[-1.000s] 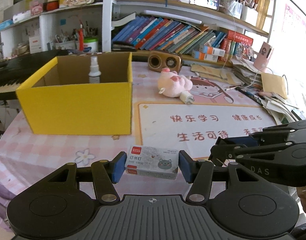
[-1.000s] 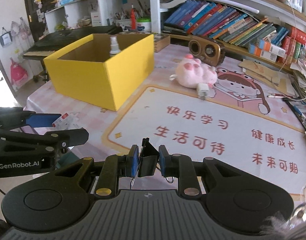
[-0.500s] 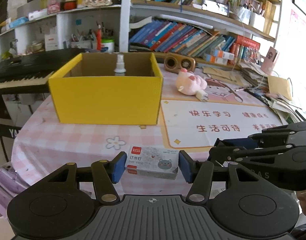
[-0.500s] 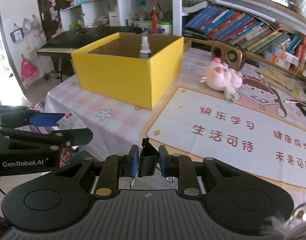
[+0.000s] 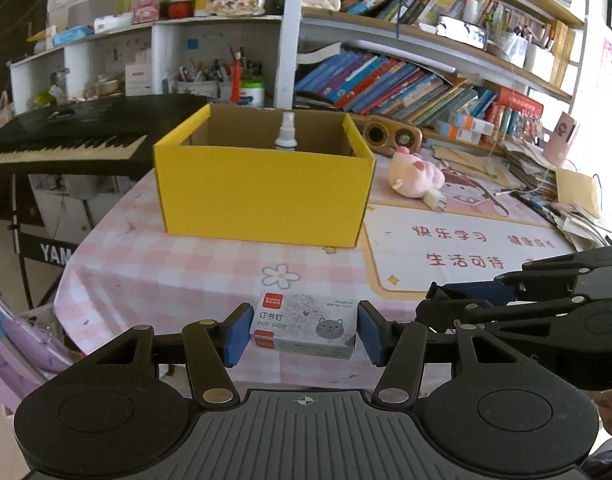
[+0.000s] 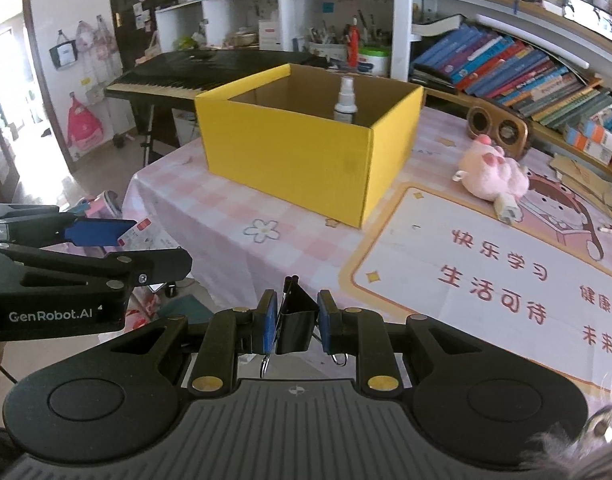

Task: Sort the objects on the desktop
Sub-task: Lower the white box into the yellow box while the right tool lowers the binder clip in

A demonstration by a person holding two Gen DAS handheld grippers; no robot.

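Ahead, beyond both loads, I saw the yellow box (image 5: pixel 261 196); left gripper (image 5: pixel 303 332) pinched the staple box (image 5: pixel 303 326), right gripper (image 6: pixel 293 326) the binder clip (image 6: pixel 295 322).

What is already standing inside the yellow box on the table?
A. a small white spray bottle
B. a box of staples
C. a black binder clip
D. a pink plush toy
A. A small white spray bottle stands upright inside the yellow box; the pink plush toy lies on the table beside it, while the box of staples and the black binder clip are each held in tongs.
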